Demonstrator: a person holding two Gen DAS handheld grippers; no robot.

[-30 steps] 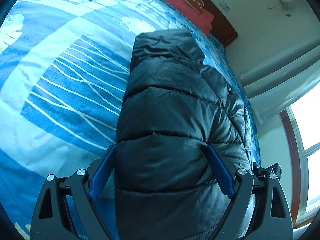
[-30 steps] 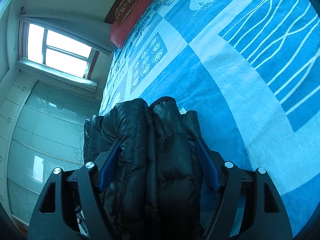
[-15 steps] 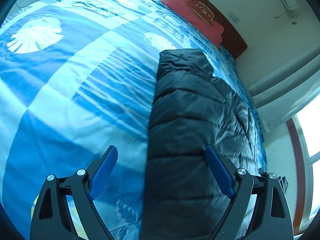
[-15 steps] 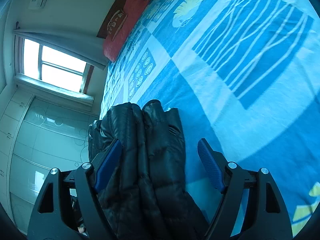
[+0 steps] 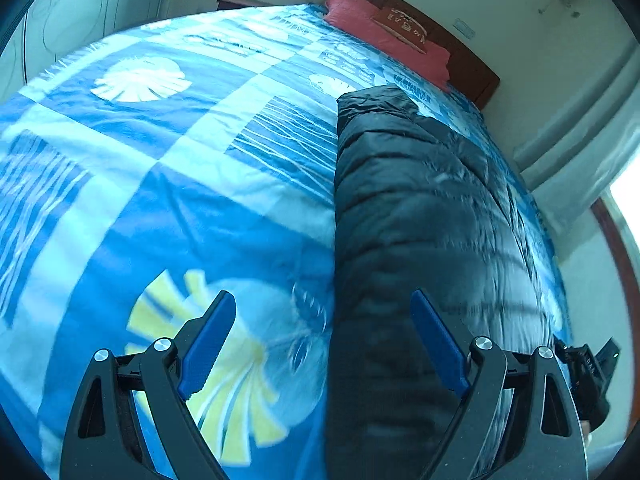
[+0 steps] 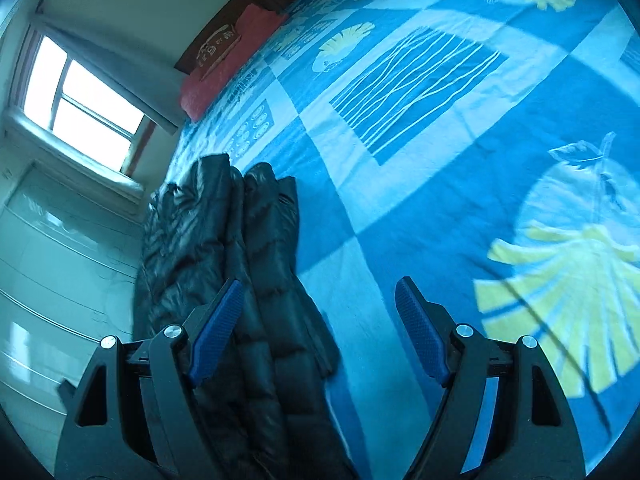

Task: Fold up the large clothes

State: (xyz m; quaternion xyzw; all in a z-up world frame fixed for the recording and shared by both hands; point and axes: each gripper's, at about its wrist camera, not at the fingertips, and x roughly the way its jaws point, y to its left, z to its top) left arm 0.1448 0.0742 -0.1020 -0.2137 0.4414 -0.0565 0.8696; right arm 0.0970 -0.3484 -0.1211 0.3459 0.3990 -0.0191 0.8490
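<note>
A black quilted puffer jacket (image 5: 420,216) lies folded into a long bundle on the blue patterned bedspread (image 5: 168,184). My left gripper (image 5: 324,328) is open and empty, raised above the jacket's near end, with its right finger over the jacket. In the right wrist view the jacket (image 6: 236,248) lies at the lower left in thick stacked folds. My right gripper (image 6: 318,320) is open and empty, above the jacket's right edge and the bedspread (image 6: 460,128).
A red pillow (image 5: 384,36) lies at the head of the bed against a dark wooden headboard (image 5: 472,72). A bright window (image 6: 76,108) with a curtain is on one side. Pale wardrobe doors (image 6: 52,272) stand beyond the bed's edge.
Both grippers have pulled back and up from the jacket. The jacket has slid out from between both pairs of fingers and lies free on the bed.
</note>
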